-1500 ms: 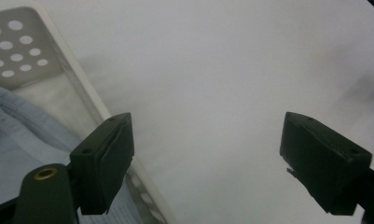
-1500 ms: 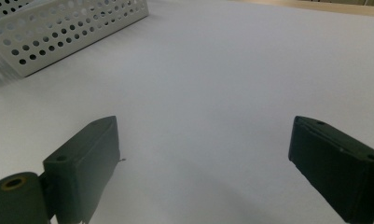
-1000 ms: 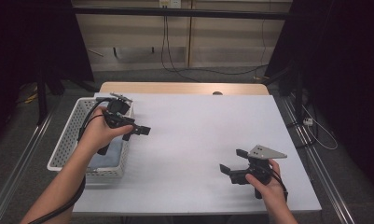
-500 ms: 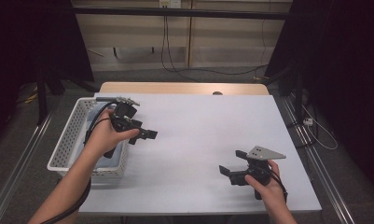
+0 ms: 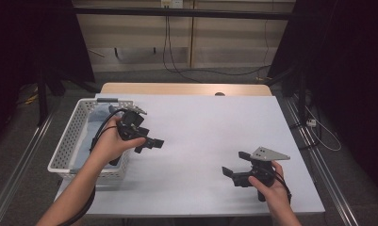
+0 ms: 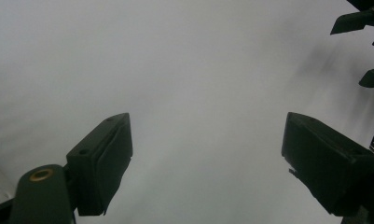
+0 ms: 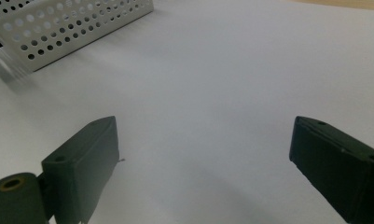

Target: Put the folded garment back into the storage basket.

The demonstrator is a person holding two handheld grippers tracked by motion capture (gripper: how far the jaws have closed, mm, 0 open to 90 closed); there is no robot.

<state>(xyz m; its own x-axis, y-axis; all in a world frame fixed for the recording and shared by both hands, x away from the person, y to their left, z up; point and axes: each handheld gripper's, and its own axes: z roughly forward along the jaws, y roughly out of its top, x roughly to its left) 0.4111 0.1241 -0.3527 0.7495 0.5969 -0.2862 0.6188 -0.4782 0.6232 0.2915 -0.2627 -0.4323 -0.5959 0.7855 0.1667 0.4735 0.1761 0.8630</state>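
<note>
The white perforated plastic basket sits at the table's nine o'clock edge in the high view, with a pale blue folded thing, cloth perhaps, lying inside it. Since a second ago, the left gripper has come off the basket's near rim and out over the bare white table, toward three o'clock, and it carries nothing; in my judgement that means the basket's contents are untouched and the pick is yet to come, or the hand is resetting. The right gripper, at the table's five o'clock, has not shifted. Count: one basket, one blue thing, two grippers, two hands.

In the left gripper view, the two black jaws stand wide apart and released, only blurred white tabletop between them. The other gripper's black jaw tips poke in at two o'clock.

In the right gripper view, its jaws are likewise spread and empty over the white surface, and the basket's dotted wall lies at eleven o'clock, well apart from them.
</note>
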